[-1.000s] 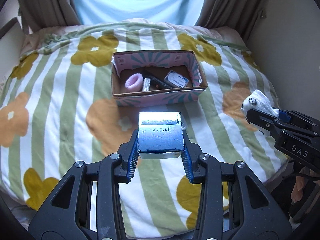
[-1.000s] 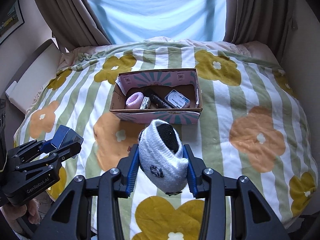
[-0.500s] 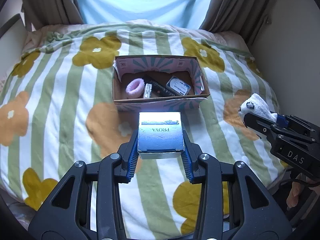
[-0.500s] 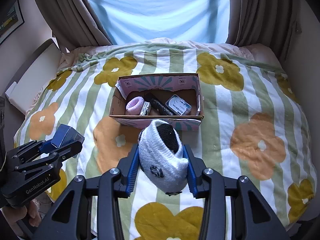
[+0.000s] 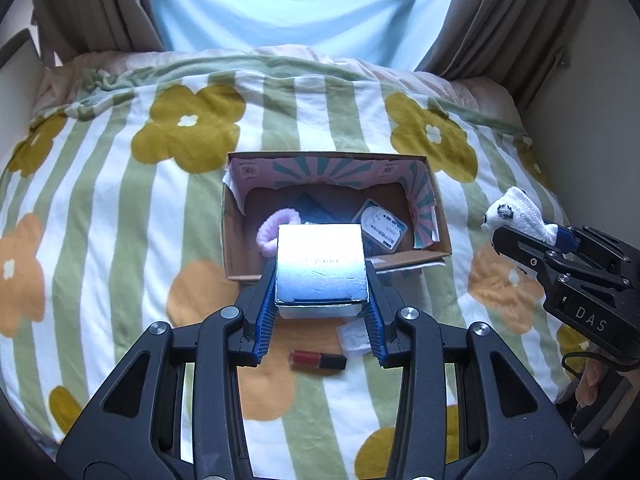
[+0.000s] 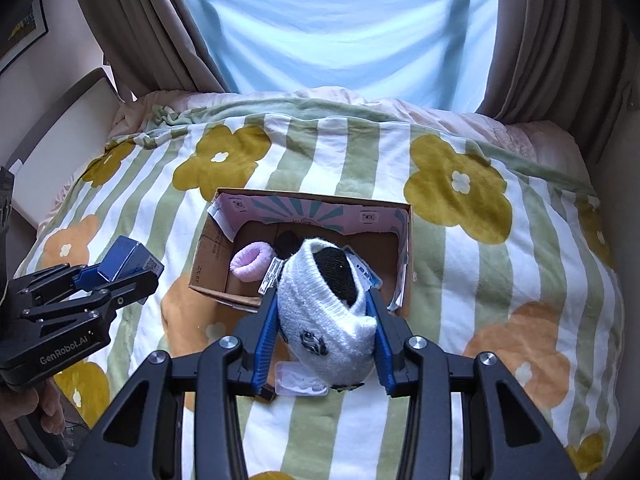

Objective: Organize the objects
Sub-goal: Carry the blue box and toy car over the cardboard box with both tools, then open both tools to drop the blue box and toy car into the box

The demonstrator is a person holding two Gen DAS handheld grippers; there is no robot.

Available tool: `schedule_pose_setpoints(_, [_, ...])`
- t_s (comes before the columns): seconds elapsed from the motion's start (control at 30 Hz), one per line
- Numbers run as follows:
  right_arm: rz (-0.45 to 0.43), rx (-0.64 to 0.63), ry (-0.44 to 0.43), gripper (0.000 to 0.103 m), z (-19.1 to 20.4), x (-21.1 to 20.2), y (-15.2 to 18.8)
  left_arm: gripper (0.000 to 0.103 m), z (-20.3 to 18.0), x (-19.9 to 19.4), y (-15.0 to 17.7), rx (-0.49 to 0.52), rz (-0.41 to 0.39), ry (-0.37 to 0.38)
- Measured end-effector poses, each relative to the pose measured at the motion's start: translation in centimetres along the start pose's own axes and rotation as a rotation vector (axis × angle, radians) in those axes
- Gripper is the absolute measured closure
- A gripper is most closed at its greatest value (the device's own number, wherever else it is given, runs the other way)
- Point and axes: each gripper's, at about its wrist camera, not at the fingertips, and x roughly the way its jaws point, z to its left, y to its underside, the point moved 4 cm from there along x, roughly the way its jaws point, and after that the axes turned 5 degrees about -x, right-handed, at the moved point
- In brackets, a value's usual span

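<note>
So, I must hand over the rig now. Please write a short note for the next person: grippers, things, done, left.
Left gripper: shut on the blue box, held above the near edge of the carton.
Right gripper: shut on the rolled sock, also near the carton's front edge.
Done: a pink hair tie, a small packet and some dark items lie in the carton.
Left: put the box and the sock in. A lipstick and a clear packet are on the blanket in front of the carton.
</note>
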Motion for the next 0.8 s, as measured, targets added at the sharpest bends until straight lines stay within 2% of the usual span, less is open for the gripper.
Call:
schedule_pose_setpoints(0.17, [0.056,-0.061,-0.032,0.064,-0.3,5.5,-2.4,0.068,0.6,5.8,-3.4,-0.002,0.04,-0.008])
schedule_pose_setpoints(0.4, [0.149,-0.128,-0.096,0.064,0.4,14.2,-3.5,0.068,1.3,15.0,-6.9,0.003,0.098,-0.031])
schedule_pose_setpoints(0.6, [0.213,-0.169,-0.156,0.064,1.5,19.5,-2.3,0.068,3.1,22.0,-7.4,-0.035,0.142,-0.082])
schedule_pose_setpoints(0.8, [0.252,-0.192,-0.218,0.064,2.1,21.2,-0.9,0.068,3.6,24.6,-7.2,-0.052,0.165,-0.096])
